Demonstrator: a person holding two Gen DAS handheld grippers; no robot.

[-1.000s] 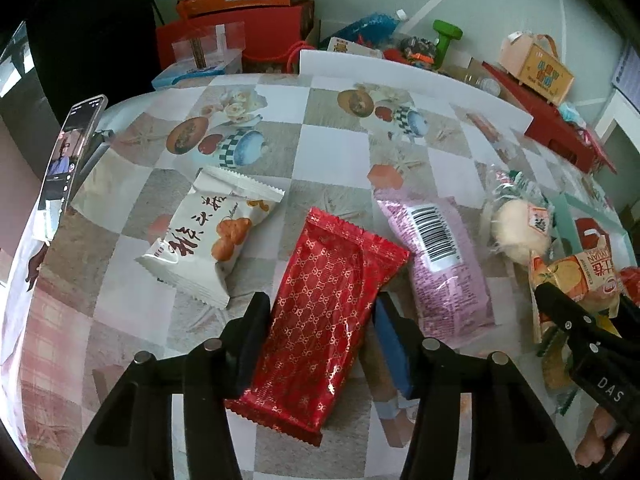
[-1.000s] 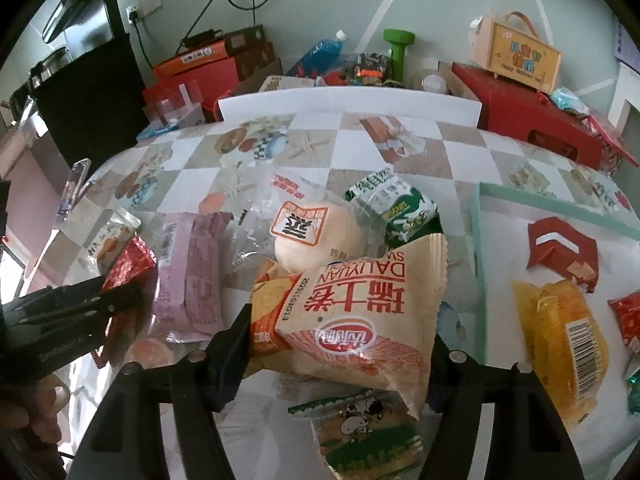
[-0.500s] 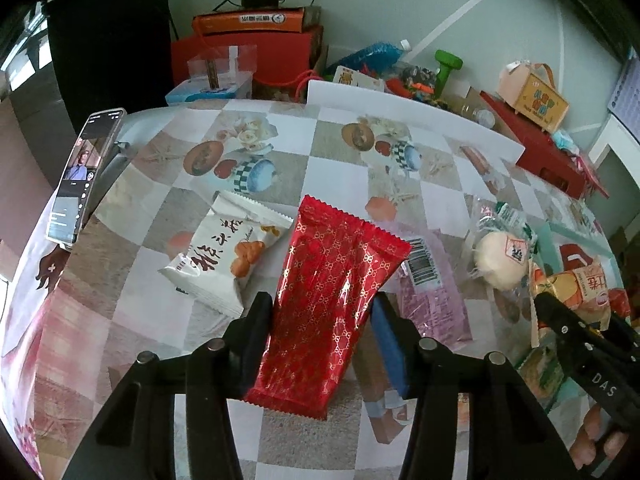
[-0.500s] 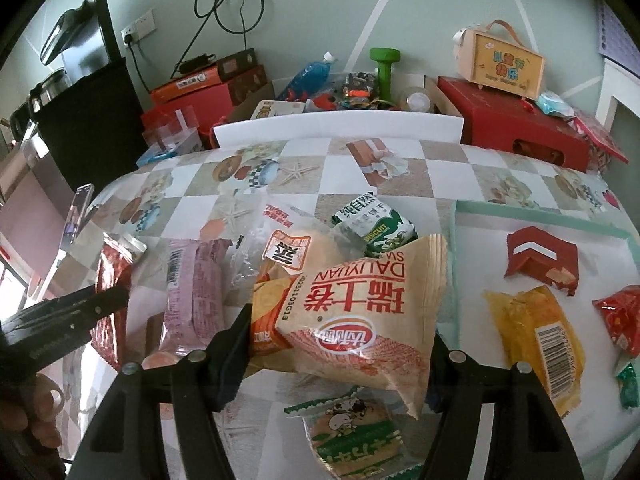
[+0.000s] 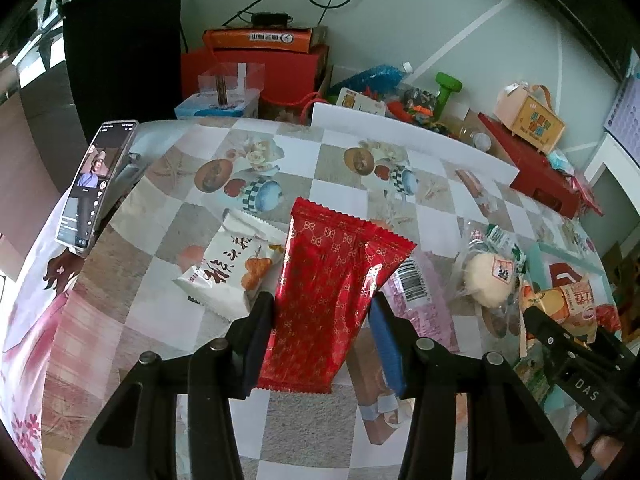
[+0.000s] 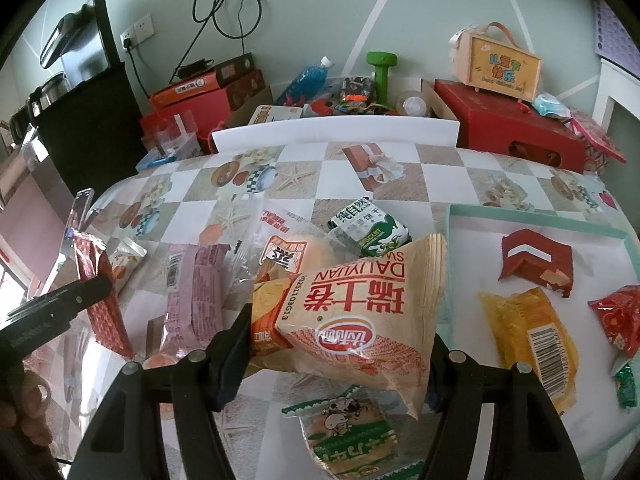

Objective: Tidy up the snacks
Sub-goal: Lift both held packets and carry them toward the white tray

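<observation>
A long red foil packet (image 5: pixel 332 280) hangs lifted off the checked tablecloth, and my left gripper (image 5: pixel 320 304) is shut on its lower half, pads pressing both sides. From the right wrist view the same red packet (image 6: pixel 100 300) shows at the far left in the left gripper (image 6: pixel 60 304). My right gripper (image 6: pixel 340 332) is shut on a puffy beige packet with red characters (image 6: pixel 360 312), held above the table just left of a teal-rimmed white tray (image 6: pixel 520 220). In that tray lie a torn red packet (image 6: pixel 536 264), a yellow packet (image 6: pixel 528 336) and a red one (image 6: pixel 616 320).
On the cloth lie a white packet (image 5: pixel 232 268), a pink packet (image 5: pixel 416 292), a bun in a clear bag (image 5: pixel 488 280), a green biscuit packet (image 6: pixel 368 228) and a green-white cookie packet (image 6: pixel 352 432). A phone (image 5: pixel 96 184) leans at the left edge. Boxes crowd the back.
My left gripper closed on the red packet and raised it off the table, uncovering more of the cloth beneath. The right gripper kept the beige packet nearly still.
</observation>
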